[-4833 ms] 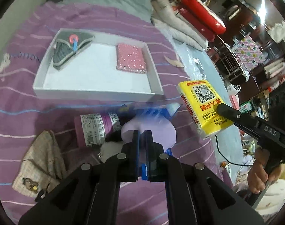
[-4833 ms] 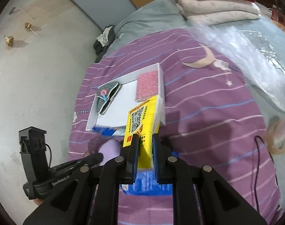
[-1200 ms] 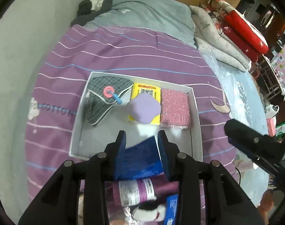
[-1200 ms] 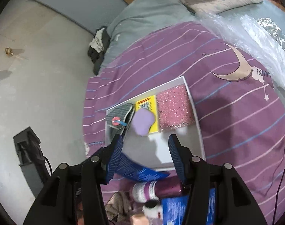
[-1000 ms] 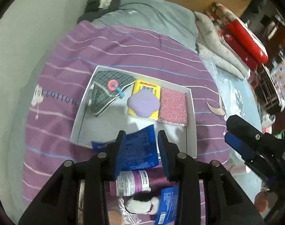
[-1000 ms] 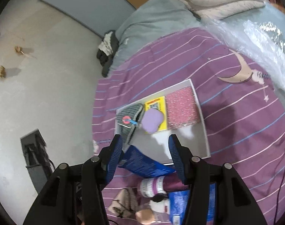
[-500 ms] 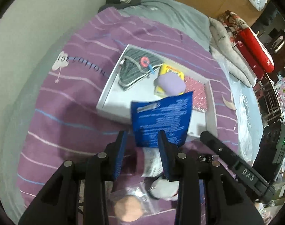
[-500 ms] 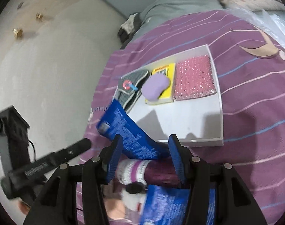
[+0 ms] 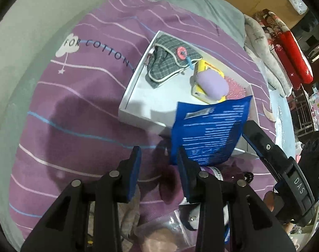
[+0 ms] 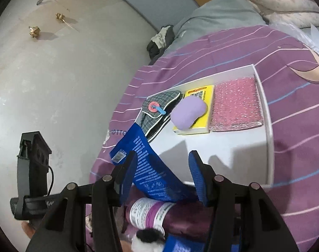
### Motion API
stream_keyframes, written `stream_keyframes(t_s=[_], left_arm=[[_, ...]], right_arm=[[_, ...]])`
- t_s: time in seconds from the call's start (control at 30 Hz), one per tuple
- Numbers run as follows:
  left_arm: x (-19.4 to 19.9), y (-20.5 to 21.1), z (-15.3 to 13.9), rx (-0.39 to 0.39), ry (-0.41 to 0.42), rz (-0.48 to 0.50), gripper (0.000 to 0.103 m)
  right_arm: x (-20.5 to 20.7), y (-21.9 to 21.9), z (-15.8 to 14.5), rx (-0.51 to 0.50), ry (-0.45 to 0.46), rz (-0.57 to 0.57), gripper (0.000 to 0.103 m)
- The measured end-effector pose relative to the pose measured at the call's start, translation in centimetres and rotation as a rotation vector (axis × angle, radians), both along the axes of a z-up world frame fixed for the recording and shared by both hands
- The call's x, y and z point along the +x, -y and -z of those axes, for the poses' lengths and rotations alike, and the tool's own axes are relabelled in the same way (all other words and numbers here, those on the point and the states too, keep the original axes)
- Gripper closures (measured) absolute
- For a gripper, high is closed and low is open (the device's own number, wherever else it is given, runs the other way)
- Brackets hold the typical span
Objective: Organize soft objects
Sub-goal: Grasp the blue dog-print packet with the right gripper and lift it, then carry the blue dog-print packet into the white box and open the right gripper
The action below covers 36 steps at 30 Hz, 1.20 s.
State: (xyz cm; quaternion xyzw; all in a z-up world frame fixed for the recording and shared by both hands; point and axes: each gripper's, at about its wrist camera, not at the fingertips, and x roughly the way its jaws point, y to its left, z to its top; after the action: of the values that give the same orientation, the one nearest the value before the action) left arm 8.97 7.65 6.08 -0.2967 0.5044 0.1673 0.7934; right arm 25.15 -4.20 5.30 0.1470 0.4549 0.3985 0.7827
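Atop yellow pack (image 10: 202, 113): rounded matte lilac pad (image 10: 188, 112)

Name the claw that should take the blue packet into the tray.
Right. The blue packet lies across the gap of the open right claw; the left claw frames only bedding, with the packet beside it.

My left black two-finger gripper with blue pads (image 9: 158, 160) points steeply down, its jaws standing apart with nothing pressed between the pads. My right black two-finger gripper with blue pads (image 10: 162, 173) tilts down more gently, jaws parted wider. My hand (image 9: 271, 201) grips the right tool's handle.
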Motion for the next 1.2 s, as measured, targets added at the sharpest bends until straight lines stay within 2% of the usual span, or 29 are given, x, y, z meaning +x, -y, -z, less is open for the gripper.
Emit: stream_keyframes(t_s=[0.2, 0.43, 0.73, 0.8, 0.83, 0.87, 0.93, 1.03, 1.2], left_arm=[[0.0, -1.0, 1.4, -0.022, -0.016, -0.022, 0.067], [0.1, -1.2, 2.1, -0.047, -0.014, -0.014, 0.067], [0.4, -1.5, 2.3, -0.060, -0.010, -0.025, 0.067], [0.4, -1.5, 2.3, -0.058, -0.010, -0.026, 0.067], [0.4, -1.5, 2.2, -0.056, -0.009, -0.026, 0.067], [0.4, -1.5, 2.2, -0.056, -0.007, -0.027, 0.067], [0.3, -1.5, 2.1, -0.054, -0.003, -0.028, 0.067], [0.1, -1.7, 1.7, -0.052, 0.008, -0.034, 0.067], [-0.7, -2.1, 0.3, -0.045, 0.057, -0.047, 0.067]], right_arm=[[-1.2, -2.4, 0.4, -0.033, 0.042, -0.074, 0.053], [-2.0, -3.4, 0.8, -0.107, 0.069, -0.143, 0.068], [-3.2, -3.9, 1.0, -0.142, 0.087, -0.247, 0.072], [-3.4, -4.2, 1.1, -0.170, 0.101, -0.242, 0.081], [-3.3, -4.3, 1.2, -0.185, 0.091, -0.230, 0.093], [-3.1, -4.3, 1.4, -0.187, 0.074, -0.219, 0.095], [-2.5, -3.9, 1.7, -0.148, 0.022, -0.206, 0.097], [-2.2, -3.4, 1.7, -0.135, -0.006, -0.185, 0.099], [-2.4, -2.2, -0.4, -0.041, 0.000, -0.148, 0.102]])
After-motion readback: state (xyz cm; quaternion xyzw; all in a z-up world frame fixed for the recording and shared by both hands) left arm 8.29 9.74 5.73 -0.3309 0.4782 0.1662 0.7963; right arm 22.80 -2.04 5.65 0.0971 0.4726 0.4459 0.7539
